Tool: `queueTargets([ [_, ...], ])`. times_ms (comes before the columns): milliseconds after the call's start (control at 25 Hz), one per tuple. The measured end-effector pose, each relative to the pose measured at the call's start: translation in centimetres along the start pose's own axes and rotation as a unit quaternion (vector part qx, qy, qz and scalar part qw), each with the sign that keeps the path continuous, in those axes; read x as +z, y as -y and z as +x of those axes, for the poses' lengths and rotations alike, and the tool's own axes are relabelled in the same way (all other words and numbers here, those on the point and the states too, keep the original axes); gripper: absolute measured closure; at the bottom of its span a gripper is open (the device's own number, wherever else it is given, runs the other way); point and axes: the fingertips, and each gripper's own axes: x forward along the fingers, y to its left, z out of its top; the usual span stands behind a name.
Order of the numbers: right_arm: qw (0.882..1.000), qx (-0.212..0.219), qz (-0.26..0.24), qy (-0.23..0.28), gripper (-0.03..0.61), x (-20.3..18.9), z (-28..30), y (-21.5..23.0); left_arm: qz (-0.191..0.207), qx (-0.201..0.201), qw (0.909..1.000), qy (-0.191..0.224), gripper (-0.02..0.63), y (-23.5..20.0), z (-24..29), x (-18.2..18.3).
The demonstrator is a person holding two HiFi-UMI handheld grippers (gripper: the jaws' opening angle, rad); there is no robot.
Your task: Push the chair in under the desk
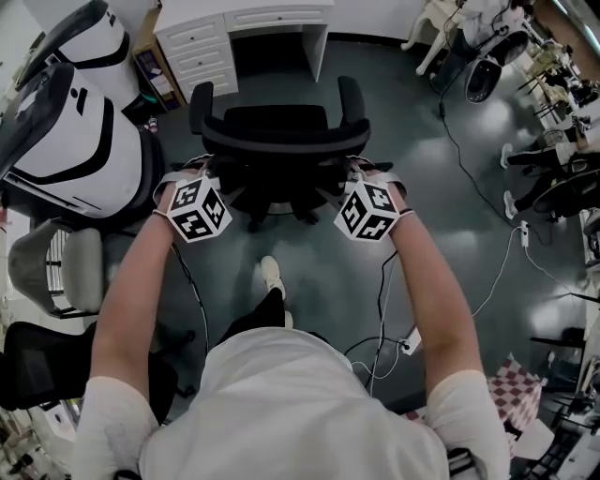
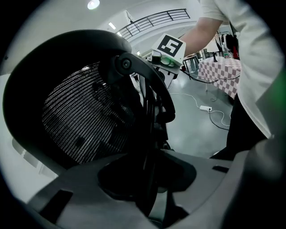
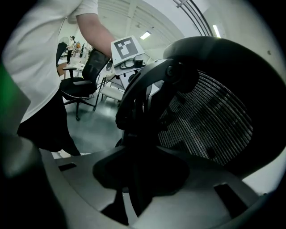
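A black office chair (image 1: 274, 124) stands on the grey floor, facing the knee gap of a white desk (image 1: 246, 21) with drawers on its left. My left gripper (image 1: 201, 167) is at the left edge of the mesh backrest (image 2: 85, 120), and my right gripper (image 1: 357, 170) is at its right edge. In the left gripper view the backrest's black rim runs between the jaws of the left gripper (image 2: 147, 179), which are closed on it. The right gripper (image 3: 134, 179) grips the opposite rim the same way, beside the mesh (image 3: 210, 120).
Large white and black machines (image 1: 66, 122) stand close on the left, with a grey chair (image 1: 56, 267) and another black chair (image 1: 37, 370) below them. Cables (image 1: 384, 309) and a power strip (image 1: 410, 342) lie on the floor behind. A checkered cloth (image 1: 511, 389) is at the lower right.
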Motion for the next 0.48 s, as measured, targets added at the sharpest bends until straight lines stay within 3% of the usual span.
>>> queueTargets([
  [480, 1.0, 0.001, -0.004, 0.002, 0.457, -2.4, 2.7, 5.7, 0.005, 0.013, 0.9998, 0.01, 0.477, -5.4, 3.6, -0.1],
])
